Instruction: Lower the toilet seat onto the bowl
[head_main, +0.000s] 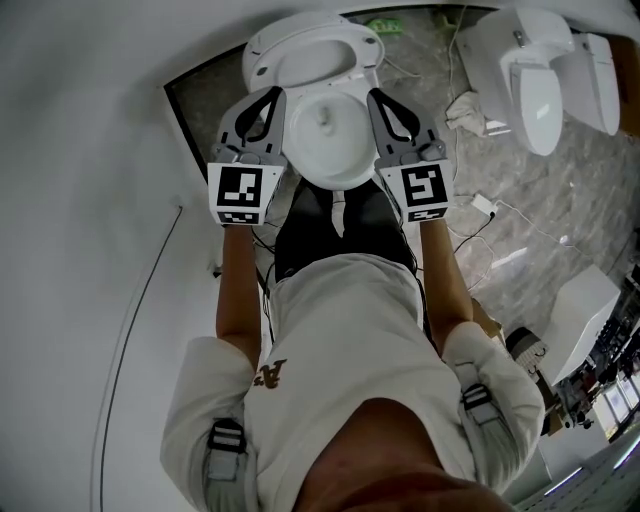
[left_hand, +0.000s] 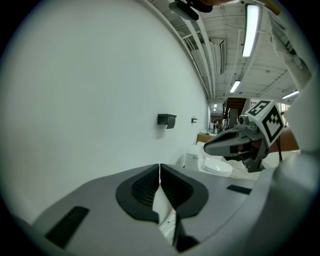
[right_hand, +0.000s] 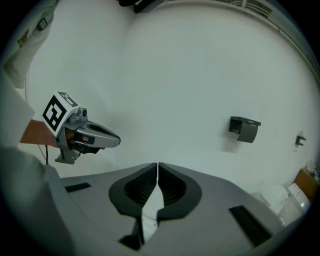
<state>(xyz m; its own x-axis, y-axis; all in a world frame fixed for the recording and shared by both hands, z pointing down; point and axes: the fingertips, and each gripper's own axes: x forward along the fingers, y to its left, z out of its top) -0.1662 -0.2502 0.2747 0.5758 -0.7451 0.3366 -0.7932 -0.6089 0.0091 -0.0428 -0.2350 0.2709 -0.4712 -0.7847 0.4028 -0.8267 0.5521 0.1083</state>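
Person stands over toilet bowl (head_main: 325, 140) w/ a gripper in each hand, one either side of the rim. Toilet seat (head_main: 262, 58) is raised, leaning back at the bowl's far end, apart from both tools. L gripper (head_main: 272, 96): jaws pressed fully together, nothing between them. R gripper (head_main: 376, 96): same, closed tight & empty. Both point toward a plain white wall (left_hand: 100, 90) carrying a small black fixture (left_hand: 167, 120). A 2nd toilet (head_main: 540, 70) sits on the grey floor to the right, w/ cables (head_main: 500, 215) nearby.
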